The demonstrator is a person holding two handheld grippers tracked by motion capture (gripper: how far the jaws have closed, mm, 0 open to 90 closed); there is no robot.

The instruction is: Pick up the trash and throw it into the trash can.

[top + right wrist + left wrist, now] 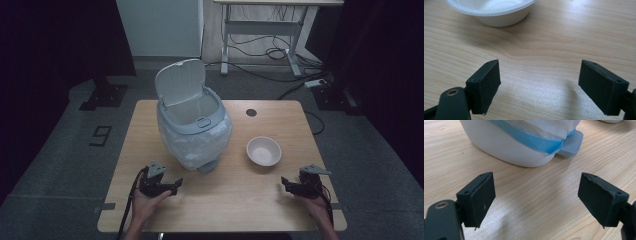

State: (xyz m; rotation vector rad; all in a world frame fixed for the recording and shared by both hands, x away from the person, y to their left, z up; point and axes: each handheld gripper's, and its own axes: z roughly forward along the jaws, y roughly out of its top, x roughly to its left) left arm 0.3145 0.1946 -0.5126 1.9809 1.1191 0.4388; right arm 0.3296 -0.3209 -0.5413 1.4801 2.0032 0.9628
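A pale grey pedal bin with a white liner bag stands on the wooden table, its lid swung up and open. In the left gripper view the bin's base and blue foot pedal lie just ahead. A white bowl, with nothing visible inside it, sits to the right of the bin, and its rim shows in the right gripper view. My left gripper rests low near the front left, open, nothing between its jaws. My right gripper rests at the front right, open, holding nothing.
A round cable hole marks the table's far side. Beyond the table stand a desk frame with loose cables on the floor and dark curtains at both sides. Bare wood lies between the two grippers.
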